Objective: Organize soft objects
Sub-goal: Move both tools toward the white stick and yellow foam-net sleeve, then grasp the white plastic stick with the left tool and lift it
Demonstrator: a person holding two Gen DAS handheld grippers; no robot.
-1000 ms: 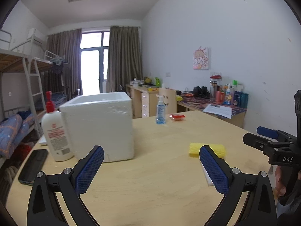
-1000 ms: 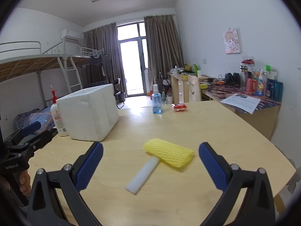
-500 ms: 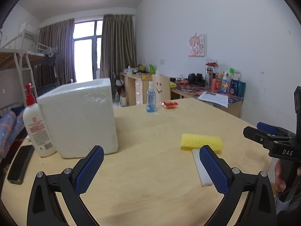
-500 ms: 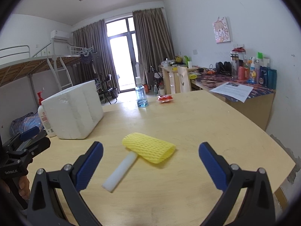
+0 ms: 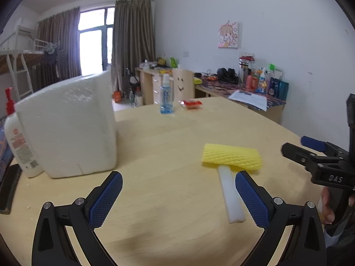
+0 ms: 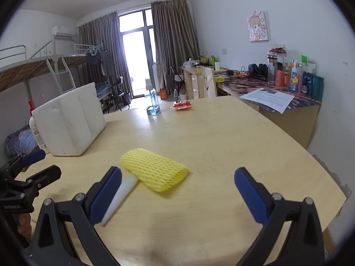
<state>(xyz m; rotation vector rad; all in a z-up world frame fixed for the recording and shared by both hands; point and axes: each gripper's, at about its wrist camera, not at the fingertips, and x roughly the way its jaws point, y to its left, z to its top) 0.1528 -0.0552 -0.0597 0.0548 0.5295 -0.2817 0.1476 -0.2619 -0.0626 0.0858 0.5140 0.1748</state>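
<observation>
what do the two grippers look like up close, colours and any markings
The left gripper and right gripper look alike: black angular frames with silver screws and blue cross-hatched pads. Seen side-on, the right one shows white "DAS" lettering. No cables or sleeves visible.

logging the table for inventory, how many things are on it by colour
white: 3 - foam box, lotion bottle, foam strip
yellow: 1 - foam net
blue: 1 - spray bottle
red: 1 - packet
black: 1 - phone
total: 7

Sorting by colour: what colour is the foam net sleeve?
Yellow foam net sleeve, clearest in the right wrist view.
</observation>
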